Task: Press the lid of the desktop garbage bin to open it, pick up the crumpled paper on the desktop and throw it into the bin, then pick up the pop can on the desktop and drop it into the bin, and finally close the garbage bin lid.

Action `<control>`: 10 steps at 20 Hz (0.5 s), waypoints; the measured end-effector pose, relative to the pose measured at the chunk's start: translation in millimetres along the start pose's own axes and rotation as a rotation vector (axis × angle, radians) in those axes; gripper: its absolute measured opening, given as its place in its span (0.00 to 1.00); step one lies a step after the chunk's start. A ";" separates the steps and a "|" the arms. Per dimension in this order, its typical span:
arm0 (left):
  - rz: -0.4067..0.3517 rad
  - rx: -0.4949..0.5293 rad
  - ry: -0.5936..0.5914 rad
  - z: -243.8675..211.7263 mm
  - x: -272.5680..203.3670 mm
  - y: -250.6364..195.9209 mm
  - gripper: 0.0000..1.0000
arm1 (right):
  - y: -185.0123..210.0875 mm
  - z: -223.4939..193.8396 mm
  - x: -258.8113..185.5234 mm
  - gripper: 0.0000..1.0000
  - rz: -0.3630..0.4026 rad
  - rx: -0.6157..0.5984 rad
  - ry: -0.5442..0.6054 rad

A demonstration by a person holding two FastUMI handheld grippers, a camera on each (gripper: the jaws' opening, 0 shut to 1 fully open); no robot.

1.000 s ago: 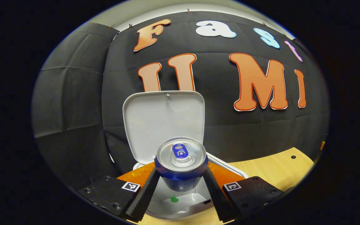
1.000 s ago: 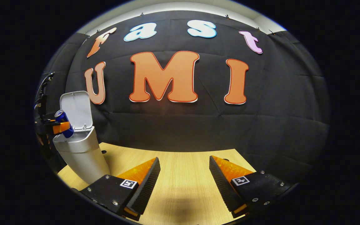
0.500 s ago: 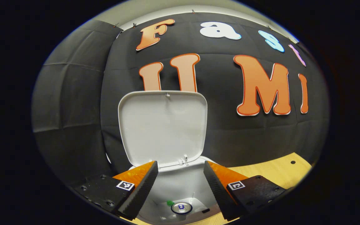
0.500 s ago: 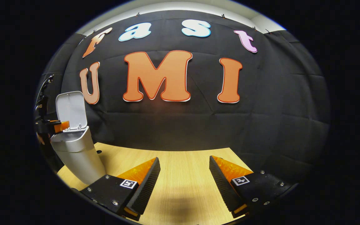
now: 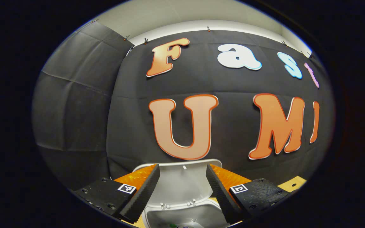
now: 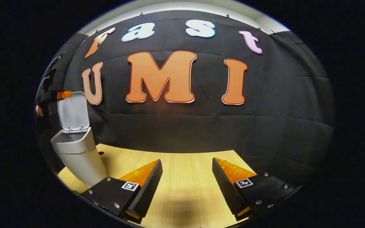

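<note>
**Bin open, both grippers empty**

In the left gripper view, my left gripper (image 5: 182,186) hangs above the bin (image 5: 182,217), fingers spread wide with nothing between them. Between the fingers I see the inside of the raised lid (image 5: 182,182), standing upright on its hinges. Below it the bin's mouth is cut off at the bottom edge, so most of the inside is hidden. Right at that edge something small and green (image 5: 172,225) and a sliver of blue and silver (image 5: 185,226) sit in the bin; I cannot tell for sure what they are (the blue bit may be the can, but too little shows). The crumpled paper I cannot make out. A strip of table (image 5: 291,183) shows at the far right.

In the right gripper view, the bin (image 6: 78,155) stands far left on the table (image 6: 185,177), its lid (image 6: 73,110) up. My left gripper (image 6: 62,94) shows as a small shape beside the lid's top edge; touching or not, I cannot tell. My right gripper (image 6: 187,185) hovers over bare table well to the right of the bin, fingers spread apart, holding nothing.
</note>
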State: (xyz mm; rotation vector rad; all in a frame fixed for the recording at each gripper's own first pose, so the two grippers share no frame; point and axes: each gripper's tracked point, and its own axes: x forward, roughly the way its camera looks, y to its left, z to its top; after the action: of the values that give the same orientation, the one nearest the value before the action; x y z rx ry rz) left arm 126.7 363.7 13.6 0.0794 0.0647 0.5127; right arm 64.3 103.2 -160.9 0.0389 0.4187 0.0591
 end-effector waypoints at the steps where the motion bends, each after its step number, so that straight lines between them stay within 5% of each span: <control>1: 0.008 -0.006 -0.005 7.0 8.1 1.7 0.92 | -1.6 -0.1 -0.3 0.94 -0.003 0.003 0.000; 5: 0.027 0.005 -0.013 25.2 39.9 5.2 0.93 | -9.0 -0.2 -3.4 0.94 -0.018 0.008 -0.001; 10: 0.039 0.004 0.111 -11.1 59.3 2.7 0.93 | -18.1 -2.2 -3.0 0.94 -0.030 0.013 0.011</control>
State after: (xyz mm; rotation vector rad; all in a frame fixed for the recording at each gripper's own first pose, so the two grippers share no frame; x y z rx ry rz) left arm 176.0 396.0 0.3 0.0559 0.1731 0.5556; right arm 61.5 85.0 -162.6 0.0455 0.4310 0.0272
